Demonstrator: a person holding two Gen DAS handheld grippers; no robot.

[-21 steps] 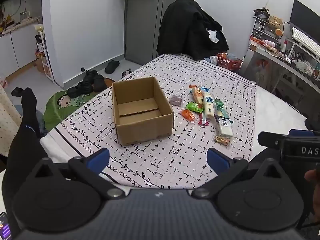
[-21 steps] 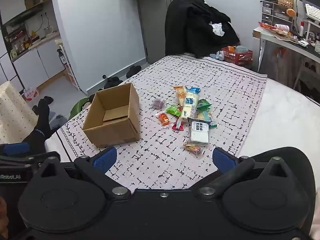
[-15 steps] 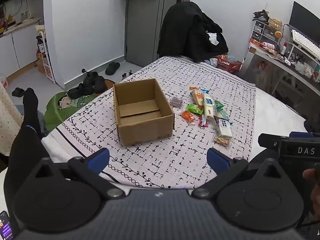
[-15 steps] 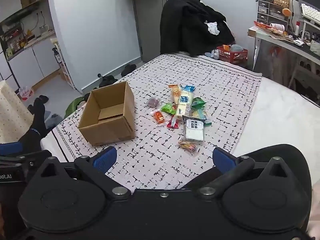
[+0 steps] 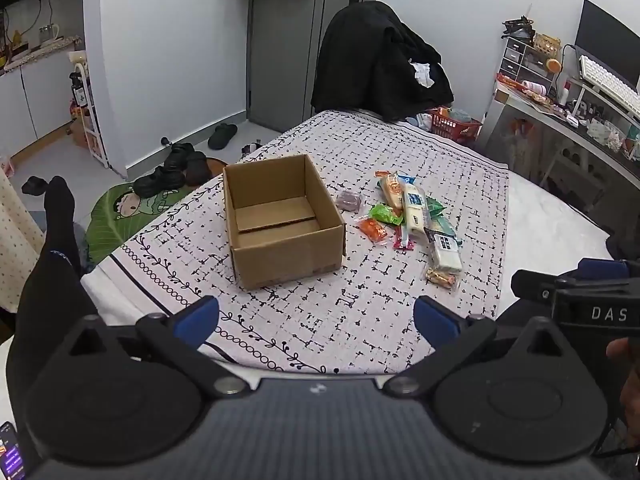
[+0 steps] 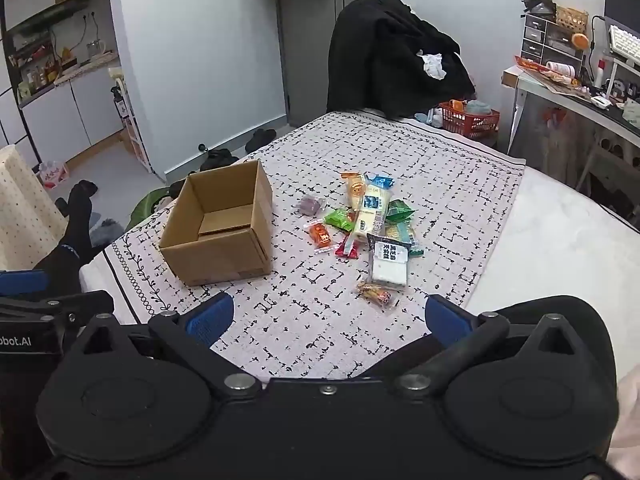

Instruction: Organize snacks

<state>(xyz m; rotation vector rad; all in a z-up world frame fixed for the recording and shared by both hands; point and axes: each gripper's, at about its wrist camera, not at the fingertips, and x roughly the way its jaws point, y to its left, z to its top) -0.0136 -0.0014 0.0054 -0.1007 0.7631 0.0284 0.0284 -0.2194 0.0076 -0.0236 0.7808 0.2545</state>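
Both views slightly nearer the cardboard box (image 5: 280, 220) and snacks (image 6: 368, 224).

black gripper bodies, blue jaws pads (image 5: 198, 320), silver screws.

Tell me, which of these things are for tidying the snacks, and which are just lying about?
For the job: cardboard box, snack packets, left gripper, right gripper.
Lying about: black coat, red basket, slippers, keyboard.
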